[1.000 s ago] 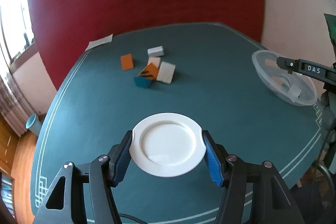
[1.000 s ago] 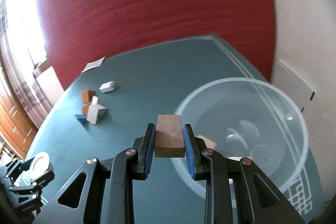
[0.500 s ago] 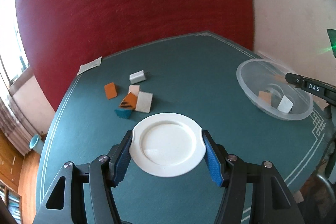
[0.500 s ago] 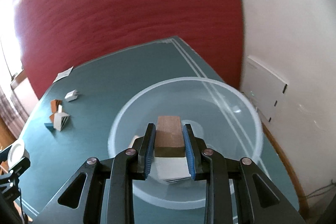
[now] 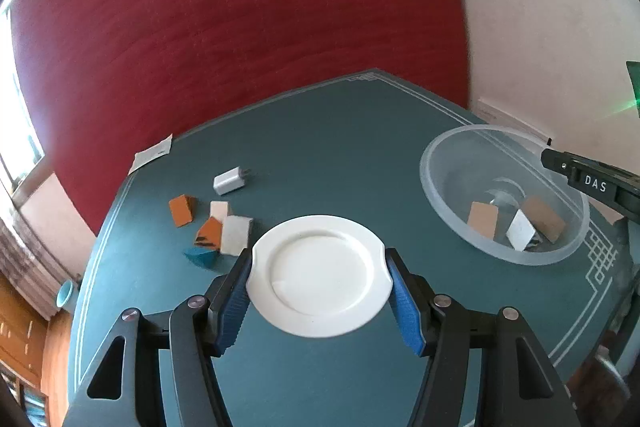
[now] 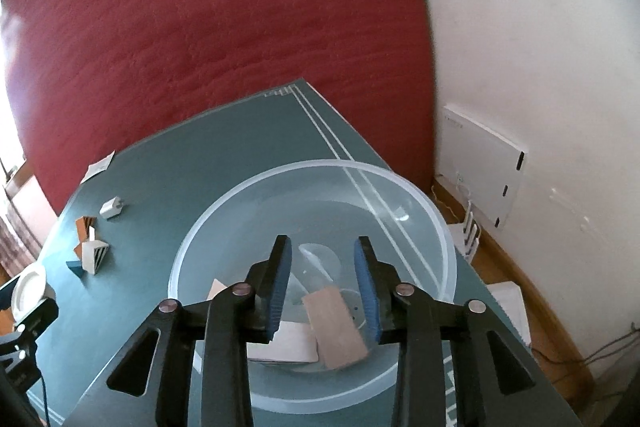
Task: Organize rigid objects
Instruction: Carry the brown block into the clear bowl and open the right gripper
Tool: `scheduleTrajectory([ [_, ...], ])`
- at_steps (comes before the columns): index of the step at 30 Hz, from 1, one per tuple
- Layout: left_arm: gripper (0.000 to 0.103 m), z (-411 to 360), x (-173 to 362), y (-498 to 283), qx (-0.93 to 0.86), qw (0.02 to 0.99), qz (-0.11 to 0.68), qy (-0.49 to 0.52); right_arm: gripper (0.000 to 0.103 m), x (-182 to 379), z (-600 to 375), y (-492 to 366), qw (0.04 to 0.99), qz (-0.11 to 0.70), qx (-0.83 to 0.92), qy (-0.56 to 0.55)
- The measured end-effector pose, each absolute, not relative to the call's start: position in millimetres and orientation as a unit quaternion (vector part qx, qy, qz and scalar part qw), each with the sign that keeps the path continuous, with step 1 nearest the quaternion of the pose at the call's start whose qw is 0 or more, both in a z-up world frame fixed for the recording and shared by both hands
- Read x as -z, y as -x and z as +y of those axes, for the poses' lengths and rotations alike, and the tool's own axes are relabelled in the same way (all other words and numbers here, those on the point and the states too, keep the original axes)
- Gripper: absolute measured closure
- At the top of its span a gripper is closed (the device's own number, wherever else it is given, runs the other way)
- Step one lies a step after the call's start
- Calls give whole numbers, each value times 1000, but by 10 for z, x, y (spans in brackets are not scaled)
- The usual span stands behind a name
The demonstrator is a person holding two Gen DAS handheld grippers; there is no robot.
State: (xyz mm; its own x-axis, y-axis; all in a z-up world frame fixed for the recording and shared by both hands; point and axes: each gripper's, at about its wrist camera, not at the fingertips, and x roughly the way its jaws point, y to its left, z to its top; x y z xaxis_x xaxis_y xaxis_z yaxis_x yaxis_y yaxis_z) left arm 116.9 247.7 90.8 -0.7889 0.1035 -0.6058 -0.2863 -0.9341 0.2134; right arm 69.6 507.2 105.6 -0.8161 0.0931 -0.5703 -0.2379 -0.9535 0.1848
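The right gripper (image 6: 323, 281) now stands with its jaws apart over the clear bowl (image 6: 436, 223), where half a second ago it was clamped on a brown block (image 6: 336, 327); that block now lies tilted on the bowl floor below the blue pads (image 6: 280, 287), partly over a white block (image 6: 288, 347), with a tan block (image 6: 218, 290) just left of them. In the left wrist view the same three pieces sit in the bowl (image 5: 440, 163), which stands near the right edge of the green table (image 5: 340, 147), and the brown block (image 5: 544, 219) leans beside the white block (image 5: 520, 235) and the tan block (image 5: 483, 219); earlier only two pieces showed there. The left gripper (image 5: 320, 293) stays clamped on the white plate (image 5: 318, 275), its pads pressing the rim on both sides, held above the table's near part as before, though the view has swung a little so the bowl looks nearer. The loose pile remains toward the table's left edge: an orange block (image 5: 181, 211), a charger (image 5: 230, 180), a cream block (image 5: 220, 209), a striped wedge (image 5: 209, 235), a white box (image 5: 236, 233) and a teal wedge (image 5: 200, 257), the last four touching or just beside one another. A paper slip (image 5: 153, 154) lies at the far left corner.
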Motion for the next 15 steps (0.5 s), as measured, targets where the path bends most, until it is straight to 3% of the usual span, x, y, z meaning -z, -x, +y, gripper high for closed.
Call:
scheduleTrajectory([
  [15,38,2925,-898,-1006,-931,125,183,291,59,-1094,5189,-761,110,138,-948,265],
])
